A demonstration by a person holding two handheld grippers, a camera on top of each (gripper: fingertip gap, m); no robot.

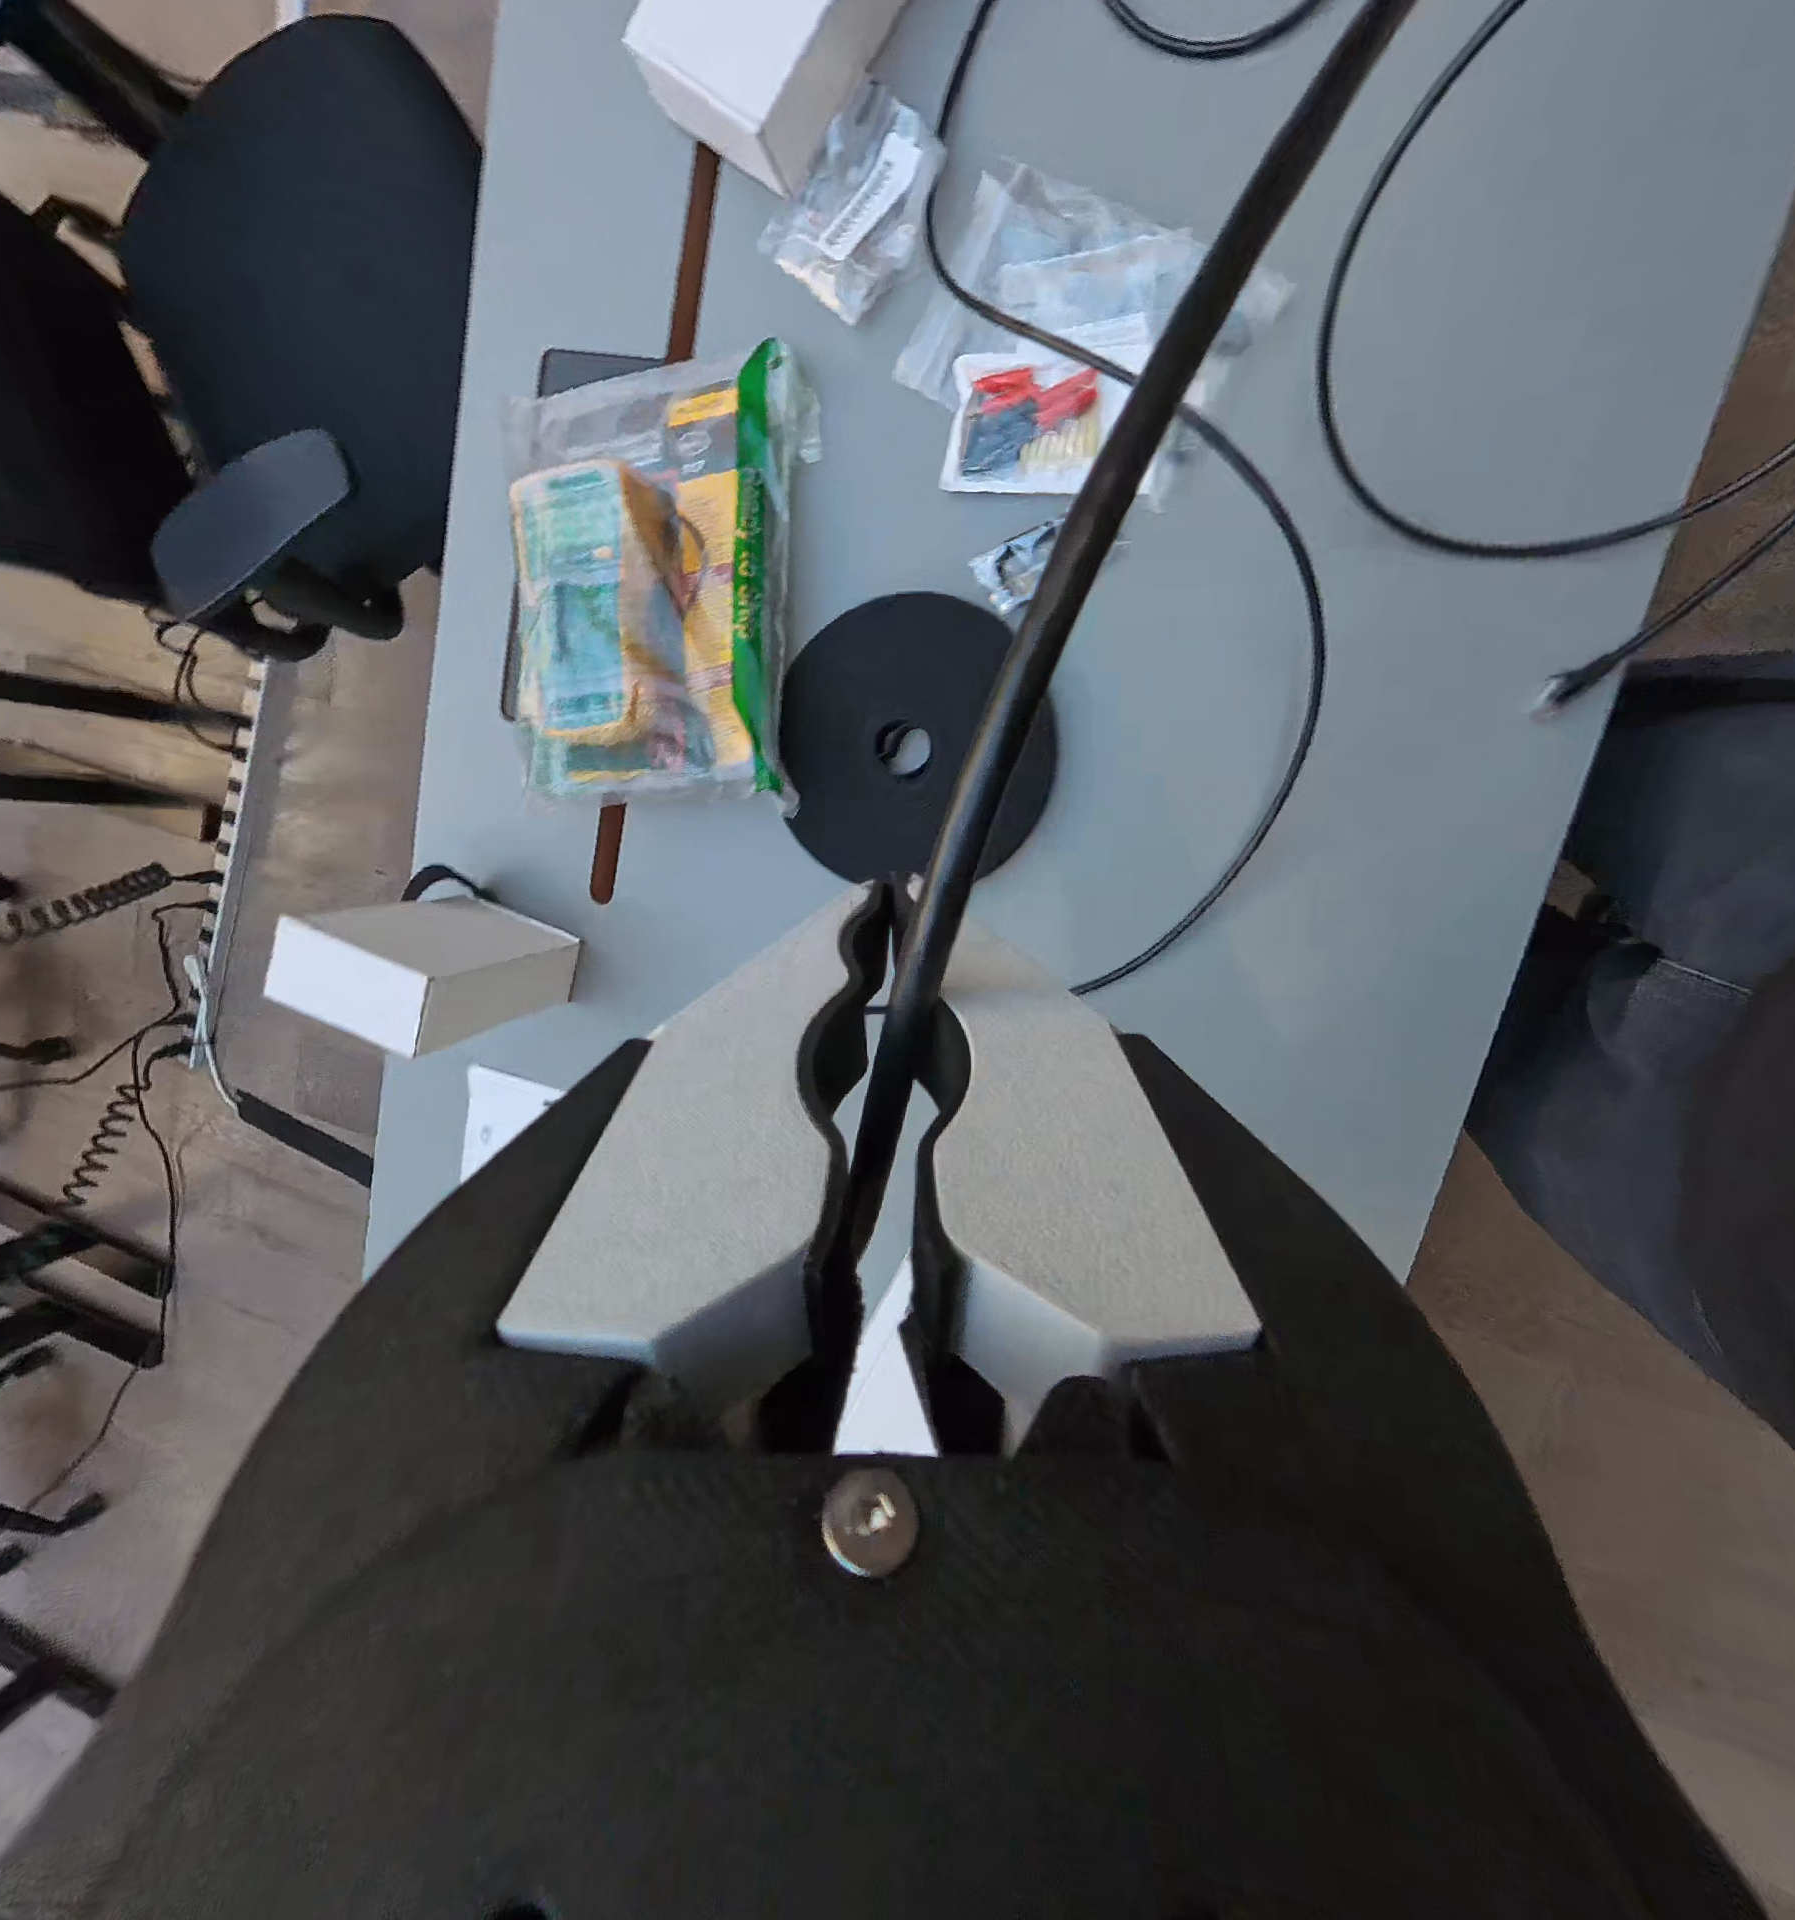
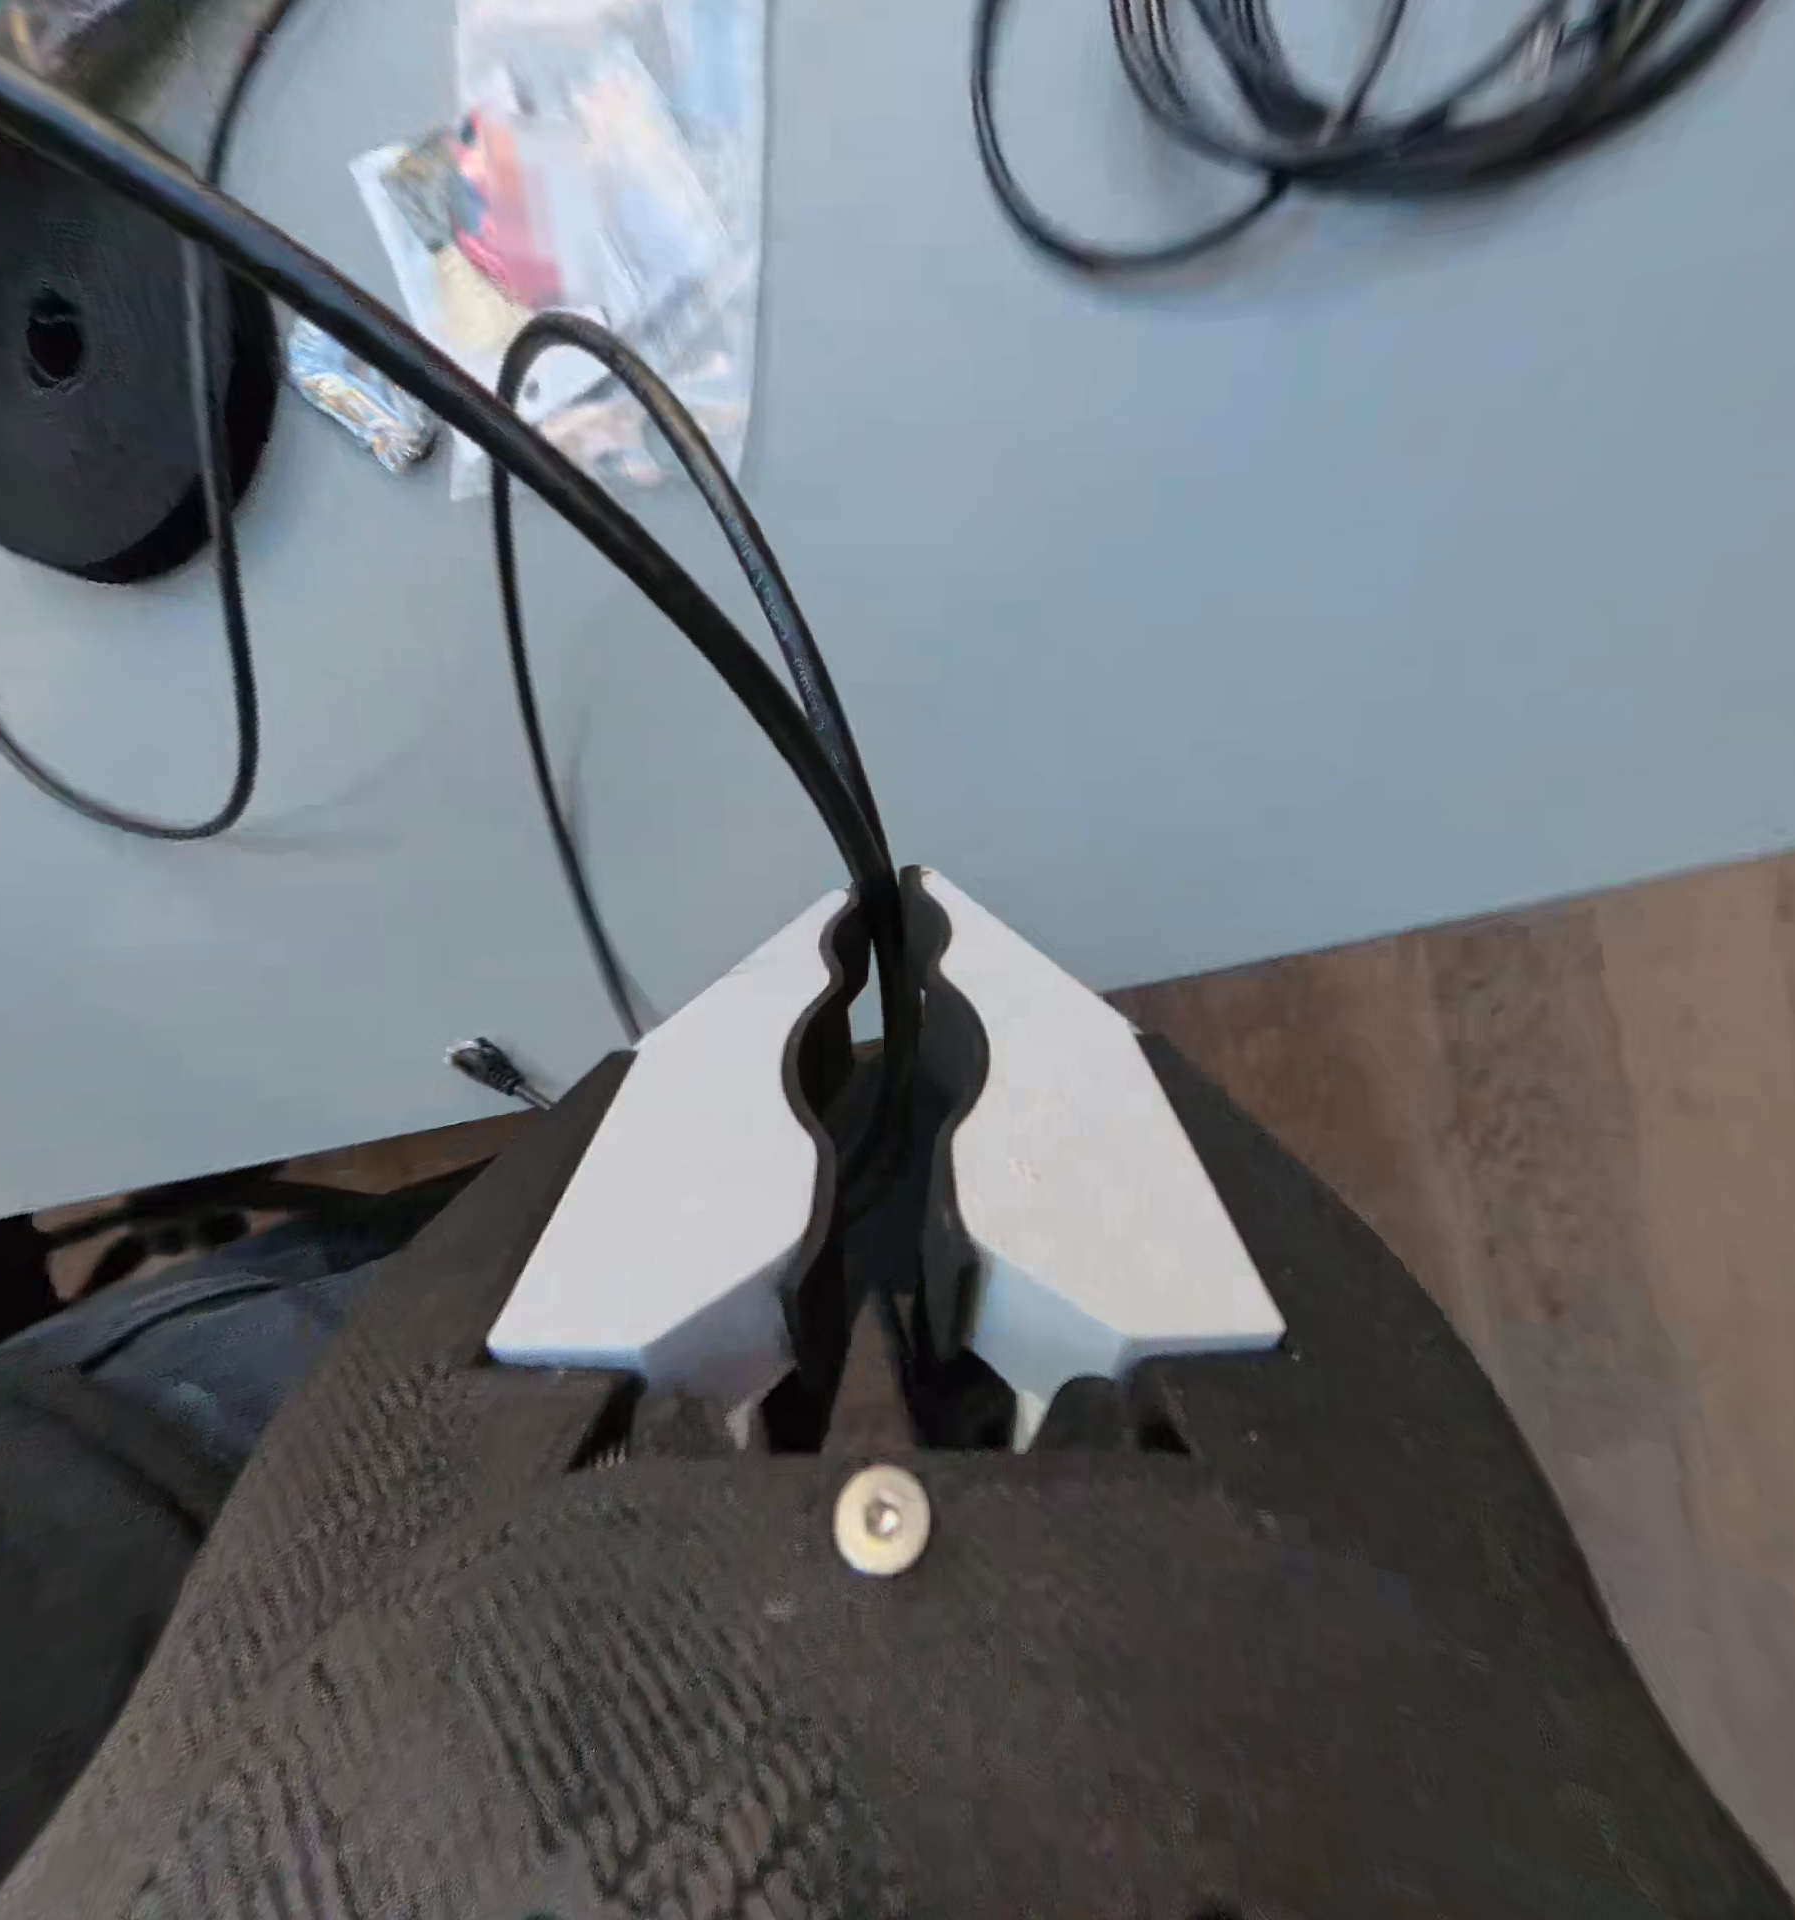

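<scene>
While both nearly closed, left gripper [image 1: 898, 904], right gripper [image 2: 888, 883] pinch black cable [image 1: 1111, 468].

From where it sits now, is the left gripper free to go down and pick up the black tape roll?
Probably not yet. The left gripper is shut on the black cable, which arcs right over the black tape roll on the grey table. Nothing else blocks the roll, but the jaws are occupied.

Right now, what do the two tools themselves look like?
The left tool and right tool match: a rough black printed body, two pale grey wedge fingers lined with wavy black pads, and a silver screw at the centre. No hands or sleeves show.
</scene>
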